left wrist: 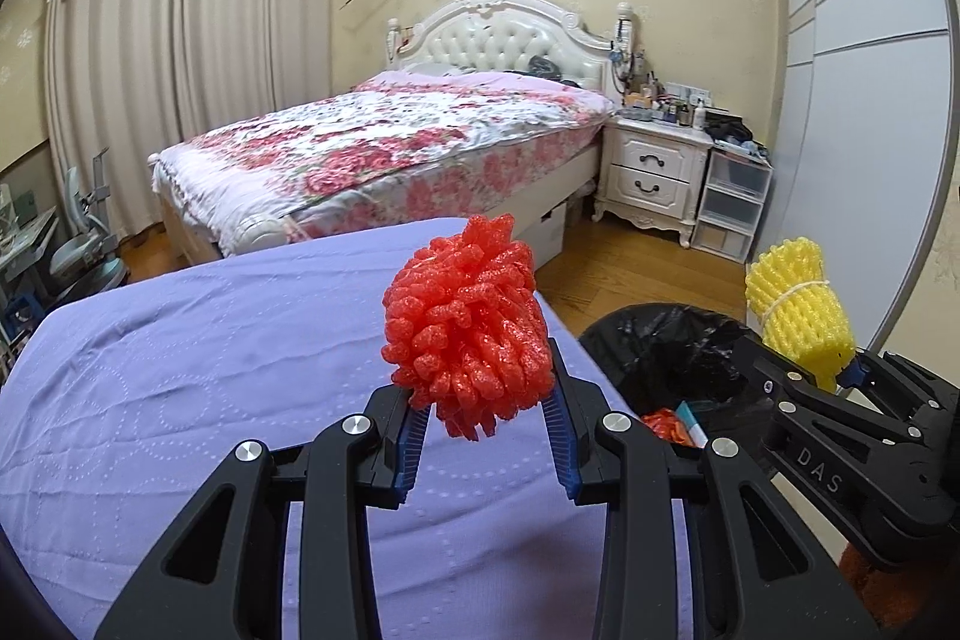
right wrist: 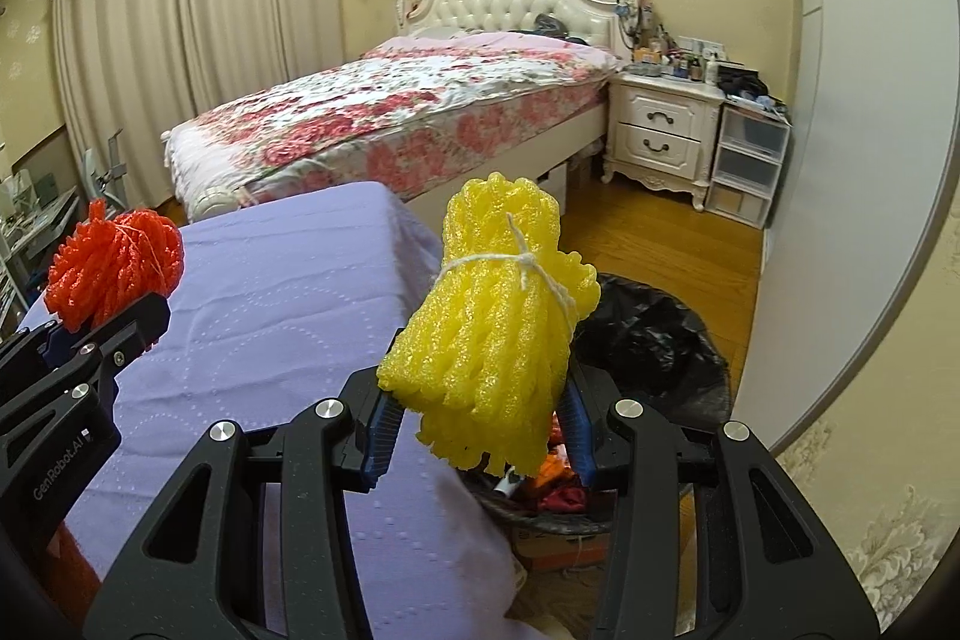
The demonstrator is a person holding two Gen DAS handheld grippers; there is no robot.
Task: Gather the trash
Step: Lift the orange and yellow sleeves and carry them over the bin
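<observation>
Trash here is two bundles of foam net, one red and one yellow. Red bundle [left wrist: 467, 325] sits in the middle of the left wrist view, pressed between the blue pads [left wrist: 414, 436] of the left gripper [left wrist: 487, 439], whose jaws are only partly apart and closed against the foam from both sides. Below it lies the purple cloth [left wrist: 180, 370], which fills the lower left of that frame. Yellow bundle [right wrist: 498, 334], tied around with a white string [right wrist: 522, 265], stands in the centre of the right wrist view, and the right gripper [right wrist: 480, 439] holds it in the same way, jaws partly apart and pressing on its lower end. Just behind and under the yellow bundle, at the lower right of that frame, is the bin [right wrist: 678, 358] with a black bag, and some red and orange scraps lie inside it. In the left wrist view the bin [left wrist: 660, 358] is at the right, between the two grippers, and the yellow bundle [left wrist: 798, 316] is above its far edge. A bed [left wrist: 384, 148] with flowered cover and a white nightstand [left wrist: 654, 172] are in the upper part of the frame, well apart from the grippers.
</observation>
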